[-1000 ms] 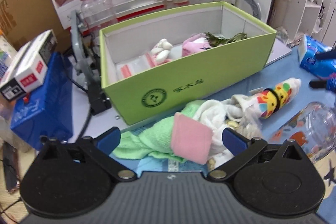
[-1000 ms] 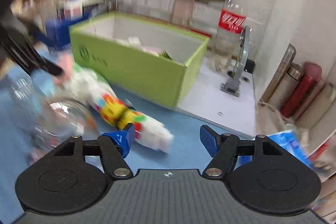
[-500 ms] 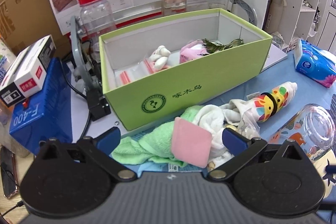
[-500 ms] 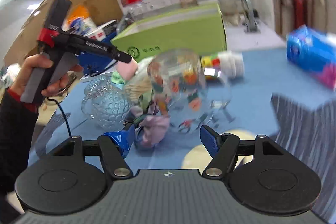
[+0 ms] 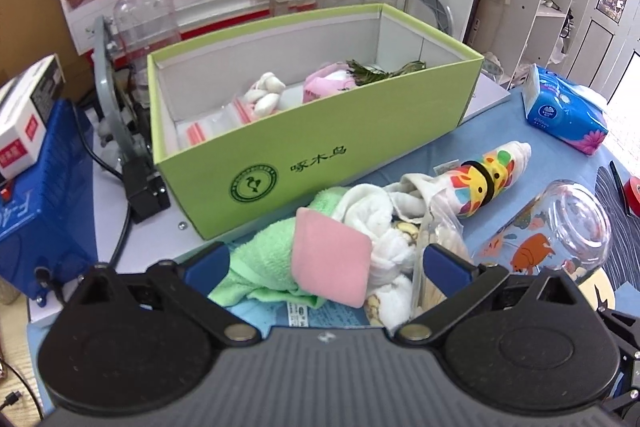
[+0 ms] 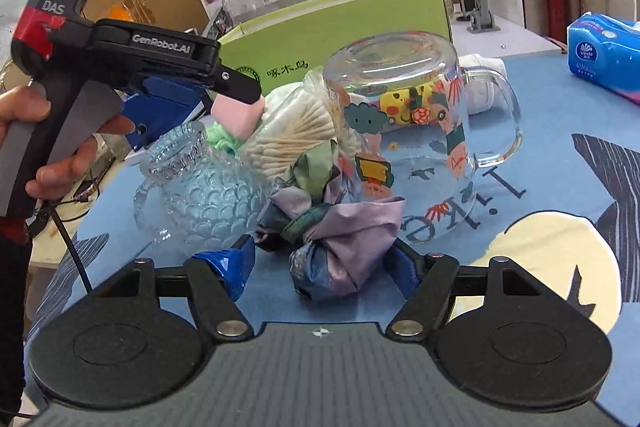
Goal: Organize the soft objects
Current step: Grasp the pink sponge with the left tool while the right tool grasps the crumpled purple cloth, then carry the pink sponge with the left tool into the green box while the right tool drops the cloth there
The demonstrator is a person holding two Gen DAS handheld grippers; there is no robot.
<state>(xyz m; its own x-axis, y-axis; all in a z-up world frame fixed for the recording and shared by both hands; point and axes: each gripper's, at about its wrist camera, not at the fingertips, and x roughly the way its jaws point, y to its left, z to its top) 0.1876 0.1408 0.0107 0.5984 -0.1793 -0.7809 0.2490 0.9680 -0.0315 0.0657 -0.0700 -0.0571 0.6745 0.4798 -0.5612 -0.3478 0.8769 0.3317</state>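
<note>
Right wrist view: the right gripper points down at a crumpled purple-and-blue cloth lying on the blue tablecloth. Its jaws are opening, with the cloth between the two blue fingertips; the pads do not press on it. Just behind the cloth stand two glass pieces: one upside-down printed glass mug and one textured glass jug. One bag of cotton swabs lies between them. One blue tissue pack sits well apart at the right edge.

In the left wrist view, the left gripper hangs over a pile of soft things, jaws wide apart and clamped on nothing. Between its fingertips lie one pink sponge, one green towel and one white towel. One rolled colourful cloth with a black band lies just beyond the pile. One green box stands behind, holding a pink item, a white knotted item and a green sprig. Three bottles stand behind the box. A person's hand grips the left gripper's handle.
</note>
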